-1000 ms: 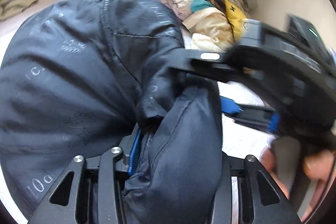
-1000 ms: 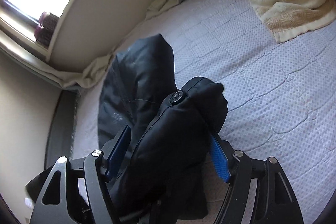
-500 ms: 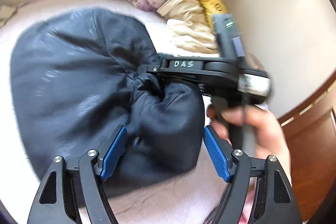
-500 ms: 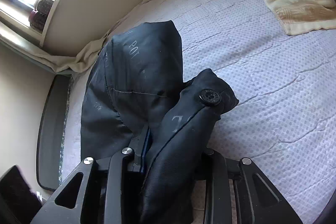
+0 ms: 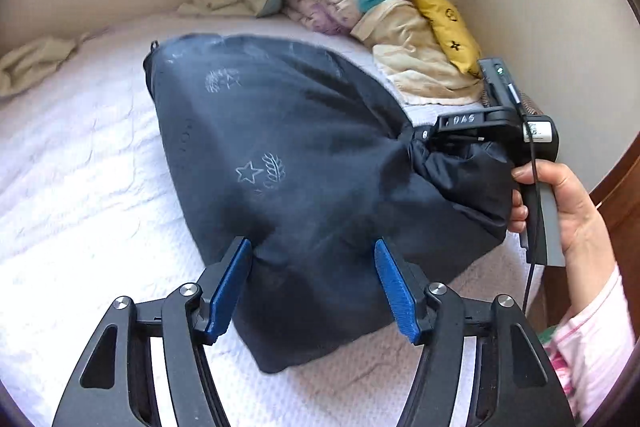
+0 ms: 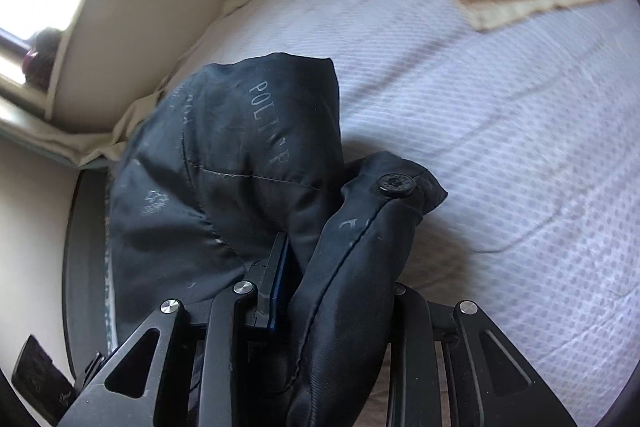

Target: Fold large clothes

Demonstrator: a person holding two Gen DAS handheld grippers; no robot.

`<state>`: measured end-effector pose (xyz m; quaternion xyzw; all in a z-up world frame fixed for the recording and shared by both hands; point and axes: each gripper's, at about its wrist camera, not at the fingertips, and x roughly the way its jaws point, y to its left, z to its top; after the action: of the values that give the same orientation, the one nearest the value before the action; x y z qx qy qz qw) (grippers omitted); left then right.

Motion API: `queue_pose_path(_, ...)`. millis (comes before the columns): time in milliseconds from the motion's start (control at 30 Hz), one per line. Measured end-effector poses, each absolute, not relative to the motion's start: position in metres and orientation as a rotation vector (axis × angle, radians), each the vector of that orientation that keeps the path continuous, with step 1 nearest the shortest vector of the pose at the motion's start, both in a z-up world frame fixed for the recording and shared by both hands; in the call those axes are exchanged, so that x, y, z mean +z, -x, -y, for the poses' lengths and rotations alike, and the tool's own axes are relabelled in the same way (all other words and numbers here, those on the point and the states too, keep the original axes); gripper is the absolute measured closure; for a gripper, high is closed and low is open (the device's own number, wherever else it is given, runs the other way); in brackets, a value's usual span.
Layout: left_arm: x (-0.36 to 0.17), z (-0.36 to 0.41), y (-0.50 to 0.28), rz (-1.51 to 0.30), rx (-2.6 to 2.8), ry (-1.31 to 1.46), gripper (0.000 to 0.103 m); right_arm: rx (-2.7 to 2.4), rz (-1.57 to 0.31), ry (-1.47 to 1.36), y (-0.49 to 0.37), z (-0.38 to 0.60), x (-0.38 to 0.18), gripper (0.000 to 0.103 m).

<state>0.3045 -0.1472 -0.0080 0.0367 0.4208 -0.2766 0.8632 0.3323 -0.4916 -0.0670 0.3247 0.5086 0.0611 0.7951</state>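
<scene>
A dark jacket (image 5: 304,163) lies bunched on the white bed (image 5: 80,195), filling the centre of the left view. The left gripper (image 5: 312,283) at 6 o'clock is spread wide, released; its blue pads (image 5: 228,287) flank the jacket's near edge, seemingly just touching the cloth without pinching it. At 3 o'clock the right gripper (image 5: 420,139) is clenched on a gathered corner of the jacket, held by the person's hand (image 5: 560,203). In the right view that gripper (image 6: 340,291) at 6 o'clock grips a folded flap with a button (image 6: 396,184); the rest of the jacket spreads toward 10 o'clock. A pile of clothes (image 5: 380,7) sits at 1 o'clock, well apart from the left gripper.
</scene>
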Motion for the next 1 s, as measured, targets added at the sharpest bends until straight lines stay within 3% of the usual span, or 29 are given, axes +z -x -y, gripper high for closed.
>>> queue_pose_path(200,-0.005,0.16,-0.307,-0.817,-0.605,-0.134,0.035,0.079,-1.105,-0.667,-0.323,0.496,-0.078,0.079)
queue_pose_path(367,-0.041,0.165,-0.309,-0.874,-0.625,-0.185,0.033,0.075,-1.109,-0.727,-0.321,0.503,-0.086,0.078)
queue_pose_path(533,-0.061,0.167,-0.307,-0.865,-0.601,-0.231,0.032,0.081,-1.117,-0.872,-0.319,0.519,-0.096,0.05)
queue_pose_path(633,-0.061,0.166,-0.311,-0.878,-0.602,-0.216,0.032,0.02,-1.069,-0.865,-0.31,0.525,-0.07,0.041)
queue_pose_path(867,-0.06,0.171,-0.305,-0.862,-0.572,-0.223,0.031,-0.092,-0.672,-0.419,-0.267,0.482,0.053,0.042)
queue_pose_path(1000,-0.059,0.171,-0.302,-0.856,-0.559,-0.224,0.031,0.197,-0.739,-0.349,-0.284,0.421,0.047,0.077)
